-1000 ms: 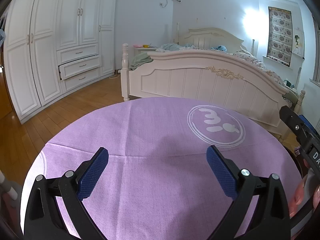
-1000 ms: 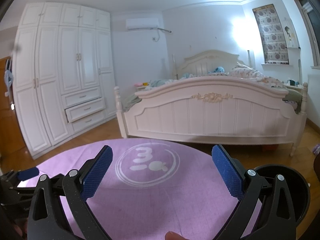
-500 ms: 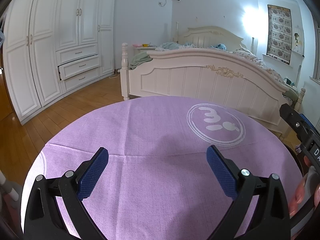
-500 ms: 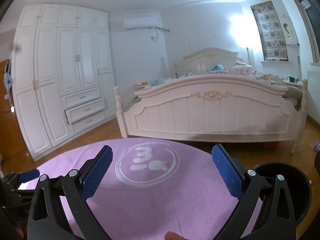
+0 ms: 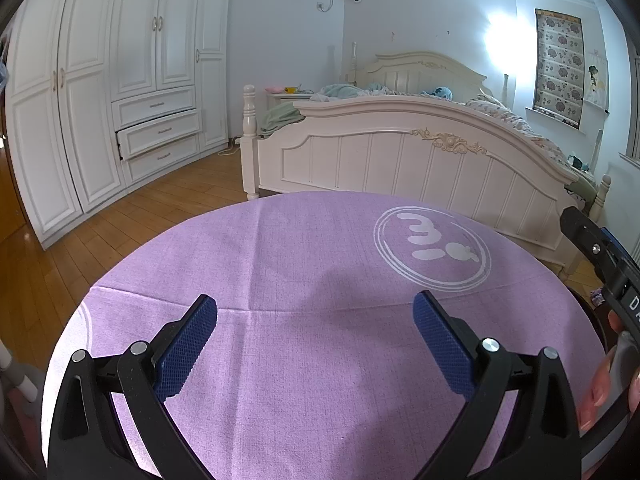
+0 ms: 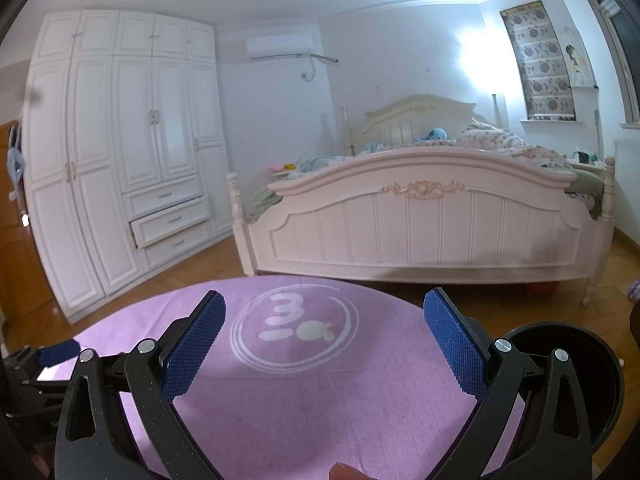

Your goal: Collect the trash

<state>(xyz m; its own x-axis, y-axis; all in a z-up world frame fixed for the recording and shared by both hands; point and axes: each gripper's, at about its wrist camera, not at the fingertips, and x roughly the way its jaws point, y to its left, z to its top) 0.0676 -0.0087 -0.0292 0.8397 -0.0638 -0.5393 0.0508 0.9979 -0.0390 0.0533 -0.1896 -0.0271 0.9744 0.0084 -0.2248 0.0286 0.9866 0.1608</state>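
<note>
My left gripper (image 5: pixel 315 322) is open and empty, held low over a round table under a purple cloth (image 5: pixel 280 264) with a white round logo (image 5: pixel 432 250). My right gripper (image 6: pixel 325 320) is open and empty over the same cloth (image 6: pixel 320 392), with the logo (image 6: pixel 295 332) between its fingers. A black round bin (image 6: pixel 580 364) stands by the table's right edge. No trash shows on the cloth. The right gripper's body shows at the right edge of the left wrist view (image 5: pixel 600 256); the left gripper shows at the left edge of the right wrist view (image 6: pixel 44 360).
A cream bed (image 6: pixel 424 224) stands beyond the table. A white wardrobe (image 5: pixel 100 92) with one drawer (image 5: pixel 160 134) pulled out lines the left wall. Wooden floor (image 5: pixel 132 216) lies between them.
The right gripper has tilted up a little, so the room sits lower in its view. The left gripper has barely moved. Both stay open.
</note>
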